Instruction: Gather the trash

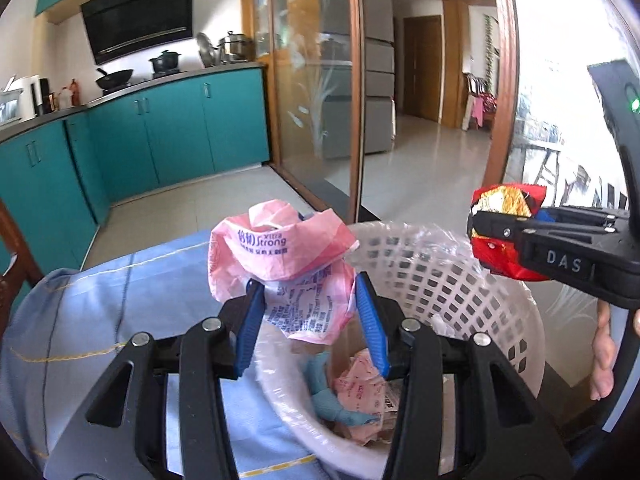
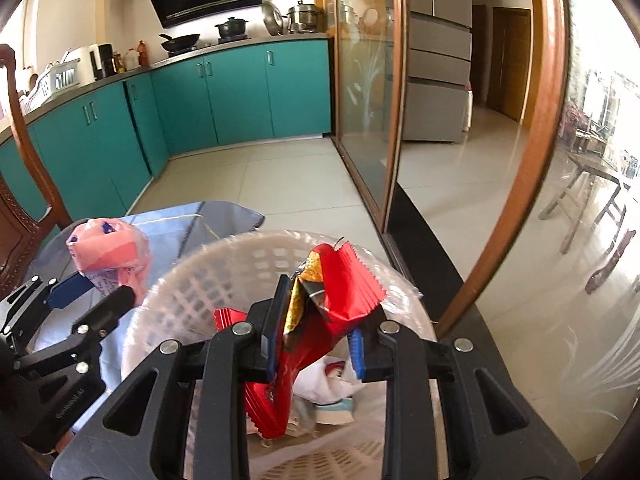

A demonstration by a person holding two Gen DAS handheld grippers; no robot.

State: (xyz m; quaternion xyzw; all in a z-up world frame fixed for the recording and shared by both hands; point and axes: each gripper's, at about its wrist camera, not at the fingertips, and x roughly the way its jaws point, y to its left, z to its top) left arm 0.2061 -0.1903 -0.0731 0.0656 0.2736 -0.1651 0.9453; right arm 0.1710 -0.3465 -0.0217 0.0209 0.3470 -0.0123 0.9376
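- Blue pads of the left gripper (image 1: 310,312) are being pressed against a crumpled pink wrapper (image 1: 280,256), which is being pinched between them just above the near rim of the basket (image 1: 516,304).
- Most of the pink wrapper is being held up over the rim, with its lower flap hanging inside the basket mouth.
- At the far right side of the basket, a red wrapper (image 2: 320,320) is being clamped by the right gripper (image 2: 316,344), whose jaws are being kept nearly together on the thin foil.
- One end of the red wrapper is being held high above the basket, while the other end is dangling down into it.
- Trash (image 1: 356,392) is already lying on the basket floor, pink and blue scraps among it; a clear liner appears to be draped over the rim.
- The basket is standing on a blue cloth (image 1: 120,304), at its right edge.
- The step in hand is judged to be the drop: both pieces are being brought over the basket for release.
- For a clean drop, each piece should be carried nearer the basket's middle before the jaws are opened, since the pink wrapper is being held close to the near rim and could fall outside onto the cloth.
- Light foil and plastic may be expected to cling to the pads, so the jaws should be opened wide and a small shake may be needed.
- The rim should not be struck, as the basket looks light and could be tipped off the cloth.
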